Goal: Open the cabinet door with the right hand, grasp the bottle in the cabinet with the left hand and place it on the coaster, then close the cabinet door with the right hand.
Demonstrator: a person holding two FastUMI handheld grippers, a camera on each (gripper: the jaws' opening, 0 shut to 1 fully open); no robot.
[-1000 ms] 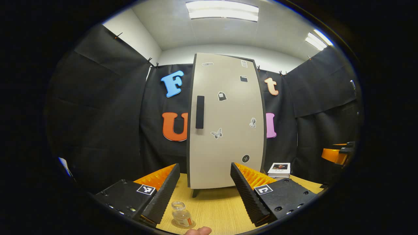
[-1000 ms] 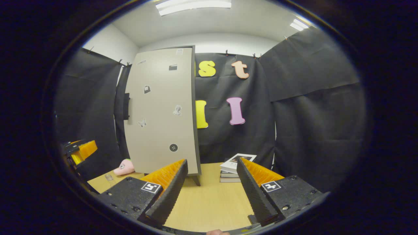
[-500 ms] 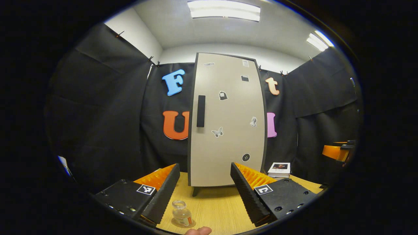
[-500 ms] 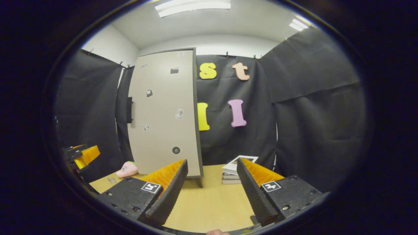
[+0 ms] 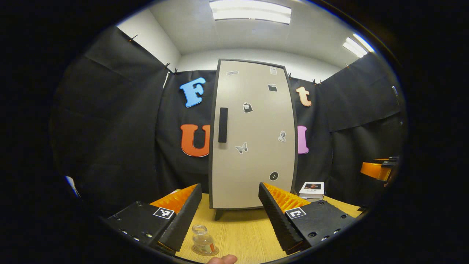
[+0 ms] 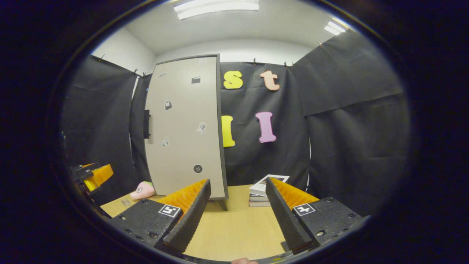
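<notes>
On the worktop (image 5: 242,234) the bottle (image 5: 202,241) sits on its coaster (image 5: 205,251), door (image 5: 253,135) shut, both grippers' jaws open and empty: task looks done.

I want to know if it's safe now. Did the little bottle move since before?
No. The bottle stands on its coaster on the table, in the same spot before the closed cabinet door. The left tool is open, not touching it.

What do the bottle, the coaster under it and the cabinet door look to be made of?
Bottle: clear glass, or possibly clear plastic; you see through it and it glints. Coaster: a thin flat disc, likely cork or wood by its tan tone; too little of it shows to be sure. Cabinet door: smooth matte beige panel with a dark edge, probably laminated board, carrying small stickers and a black handle.
</notes>
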